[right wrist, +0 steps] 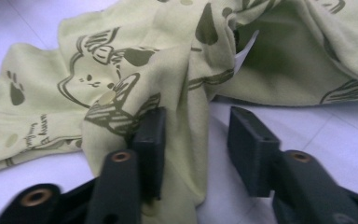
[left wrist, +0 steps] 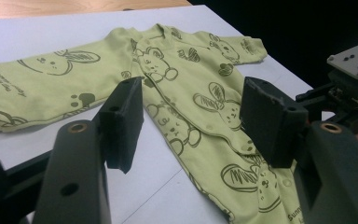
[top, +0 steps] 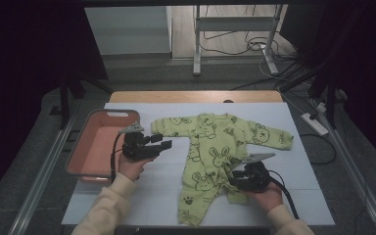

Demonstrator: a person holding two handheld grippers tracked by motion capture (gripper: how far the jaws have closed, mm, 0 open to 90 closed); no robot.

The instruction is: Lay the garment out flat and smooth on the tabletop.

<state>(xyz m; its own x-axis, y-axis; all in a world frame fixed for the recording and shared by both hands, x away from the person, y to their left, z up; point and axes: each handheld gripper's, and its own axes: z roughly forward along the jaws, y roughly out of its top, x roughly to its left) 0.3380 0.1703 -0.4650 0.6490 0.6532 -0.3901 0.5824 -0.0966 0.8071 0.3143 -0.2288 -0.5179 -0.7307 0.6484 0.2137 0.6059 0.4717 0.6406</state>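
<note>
Soft, matte, pale green baby romper (top: pixel 210 147) printed with dark outline bears and rabbits, spread flat on the white-covered table (top: pixel 298 196) with sleeves out to both sides and legs toward the near edge. Thin knit, lightly creased; small round snaps along the front placket. One leg rumpled and lifted into folds at the lower right of the garment, a white label peeking out from a fold in the right gripper view.

Left of the romper, a shallow rectangular salmon-pink plastic bin (top: pixel 94 142) with rounded corners and a grey rim, a slot handle at its far end, sitting at the table's left edge.

Left gripper (top: pixel 157 143) held level above the table between bin and romper, pointing toward the garment's left sleeve — blocky black fingers (left wrist: pixel 121 122) parted, nothing between them, clear of the cloth. Cream knit sleeve and hand underneath, wrist roughly straight.

Right gripper (top: pixel 234 176) low at the bunched leg, tipped down toward the table. Black fingers (right wrist: pixel 150 144) standing apart with a ridge of green fabric between them — cloth lying against the left one, white table surface visible before the other; not clamped on it.
</note>
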